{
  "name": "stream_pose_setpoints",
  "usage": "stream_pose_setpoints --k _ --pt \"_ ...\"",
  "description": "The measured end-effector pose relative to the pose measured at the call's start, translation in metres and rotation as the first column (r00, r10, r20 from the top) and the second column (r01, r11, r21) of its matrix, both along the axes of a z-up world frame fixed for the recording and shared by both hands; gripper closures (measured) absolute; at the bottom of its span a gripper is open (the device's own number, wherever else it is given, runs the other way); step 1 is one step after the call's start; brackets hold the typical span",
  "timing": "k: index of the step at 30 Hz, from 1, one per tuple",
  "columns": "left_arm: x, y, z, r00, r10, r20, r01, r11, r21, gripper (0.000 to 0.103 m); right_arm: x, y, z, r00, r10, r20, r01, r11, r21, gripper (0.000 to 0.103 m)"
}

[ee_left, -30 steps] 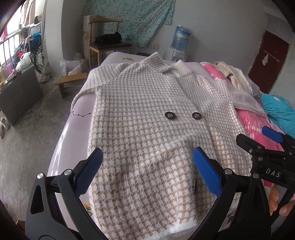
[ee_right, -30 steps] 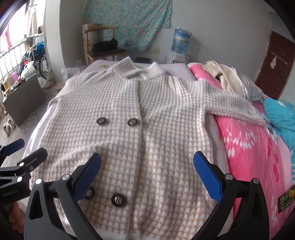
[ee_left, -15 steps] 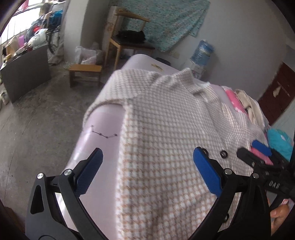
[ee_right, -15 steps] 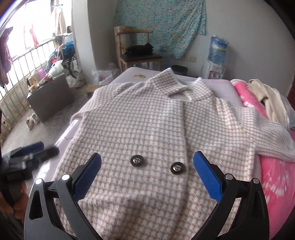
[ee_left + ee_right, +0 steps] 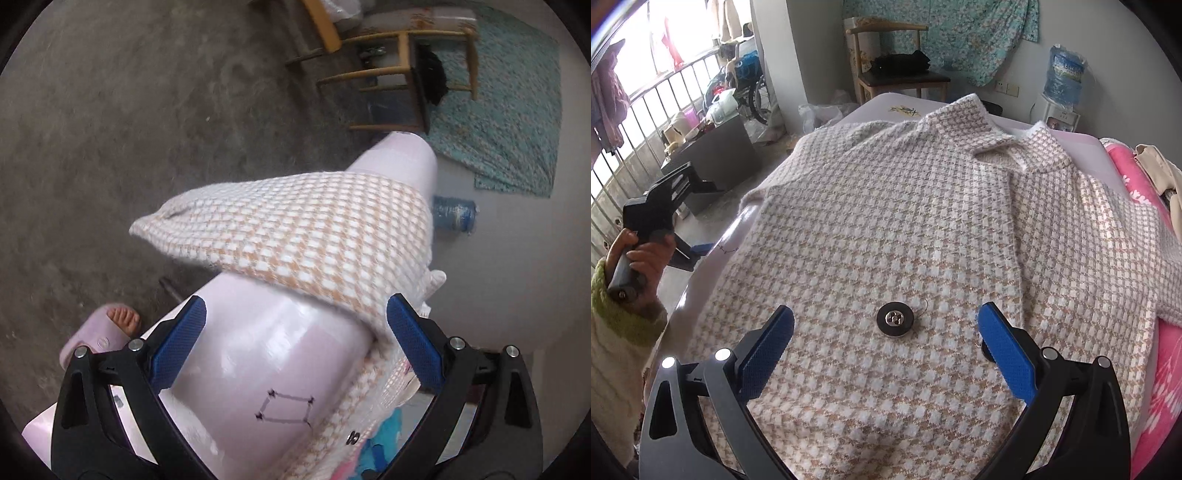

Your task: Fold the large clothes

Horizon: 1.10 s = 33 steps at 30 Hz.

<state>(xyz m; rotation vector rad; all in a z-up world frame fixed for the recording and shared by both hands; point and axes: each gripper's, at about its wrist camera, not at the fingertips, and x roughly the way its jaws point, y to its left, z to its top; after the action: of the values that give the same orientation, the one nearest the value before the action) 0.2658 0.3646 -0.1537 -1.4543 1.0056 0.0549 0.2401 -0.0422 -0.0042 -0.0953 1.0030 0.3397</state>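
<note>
We hold both grippers with fingers spread, pinching nothing. Our right gripper (image 5: 885, 341) hovers over the coat (image 5: 923, 229) lying flat on the bed (image 5: 709, 266), a button (image 5: 896, 319) between its fingers. Ahead of our left gripper (image 5: 295, 341), the coat's sleeve (image 5: 295, 236) drapes off the bed's edge.
</note>
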Motion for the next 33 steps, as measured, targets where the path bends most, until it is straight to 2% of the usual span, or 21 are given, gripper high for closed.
stream_pose_setpoints --k 2,4,5,8,11,14,16,18,19,21,23,24,26,28,29,30,31,33 --pt "0.008 0.0 -0.027 1.0 0.001 -0.024 -0.003 0.996 -0.092 0.008 0.003 -0.001 -0.003 1.0 -0.005 -0.007 0.005 1.0 -0.006 0.005" --pt "0.014 -0.003 -0.055 0.999 0.015 -0.052 -0.026 0.978 -0.208 0.008 0.006 -0.002 -0.005 1.0 -0.012 -0.012 0.012 1.0 -0.011 0.005" --pt "0.018 -0.004 -0.063 0.998 0.019 -0.056 -0.032 0.971 -0.239 0.008 0.008 -0.003 -0.006 1.0 -0.016 -0.015 0.016 1.0 -0.012 0.005" --pt "0.029 -0.006 -0.081 0.998 0.024 -0.057 -0.04 0.954 -0.297 0.008 0.016 -0.002 -0.012 0.999 -0.022 -0.026 0.021 1.0 -0.015 0.005" --pt "0.034 -0.008 -0.099 0.996 0.055 -0.074 -0.079 0.921 -0.38 0.008 0.024 0.002 -0.017 1.0 -0.011 -0.021 0.011 1.0 0.004 0.005" --pt "0.04 -0.006 -0.105 0.992 0.08 -0.093 -0.11 0.918 -0.381 0.008 0.032 0.012 -0.027 1.0 0.014 -0.013 -0.014 1.0 0.016 0.007" --pt "0.043 0.0 -0.107 0.989 0.101 -0.105 -0.133 0.919 -0.37 0.019 0.035 0.017 -0.034 0.999 0.023 -0.025 -0.022 1.0 0.014 0.012" --pt "0.048 0.007 -0.105 0.987 0.108 -0.121 -0.145 0.919 -0.368 0.04 0.037 0.02 -0.041 0.999 0.023 -0.041 -0.022 1.0 0.013 0.015" --pt "0.05 0.009 -0.105 0.986 0.108 -0.125 -0.147 0.92 -0.363 0.045 0.037 0.021 -0.043 0.999 0.017 -0.048 -0.017 1.0 0.009 0.018" --pt "0.052 0.014 -0.101 0.985 0.11 -0.133 -0.149 0.931 -0.334 0.061 0.034 0.019 -0.043 0.999 0.009 -0.04 -0.009 1.0 0.008 0.021" --pt "0.053 0.019 -0.093 0.984 0.116 -0.134 -0.151 0.945 -0.289 0.075 0.03 0.014 -0.04 0.999 -0.007 -0.035 0.008 1.0 0.016 0.023" --pt "0.055 0.023 -0.082 0.985 0.119 -0.127 -0.146 0.961 -0.234 0.08 0.029 0.011 -0.038 0.999 -0.014 -0.031 0.015 1.0 0.021 0.023" --pt "0.058 0.03 -0.056 0.987 0.114 -0.118 -0.125 0.987 -0.096 0.085 0.026 0.005 -0.034 1.0 -0.024 -0.018 0.024 0.999 0.027 0.024" --pt "0.06 0.033 -0.015 0.99 0.111 -0.083 -0.104 0.991 0.083 0.087 0.024 -0.001 -0.029 0.999 -0.035 -0.004 0.035 0.999 0.028 0.024" --pt "0.061 0.033 0.006 0.992 0.107 -0.066 -0.095 0.981 0.166 0.088 0.023 -0.005 -0.026 0.999 -0.044 0.002 0.044 0.998 0.034 0.024" --pt "0.06 0.031 0.032 0.994 0.1 -0.044 -0.085 0.96 0.267 0.088 0.023 -0.008 -0.024 0.999 -0.053 0.006 0.053 0.998 0.041 0.024" --pt "0.06 0.025 0.062 0.996 0.088 -0.016 -0.076 0.926 0.37 0.089 0.022 -0.012 -0.021 0.998 -0.061 0.011 0.06 0.997 0.049 0.024" --pt "0.065 0.002 0.124 0.998 0.024 0.049 -0.048 0.82 0.57 0.089 0.019 -0.021 -0.013 0.996 -0.079 0.034 0.077 0.995 0.055 0.024"
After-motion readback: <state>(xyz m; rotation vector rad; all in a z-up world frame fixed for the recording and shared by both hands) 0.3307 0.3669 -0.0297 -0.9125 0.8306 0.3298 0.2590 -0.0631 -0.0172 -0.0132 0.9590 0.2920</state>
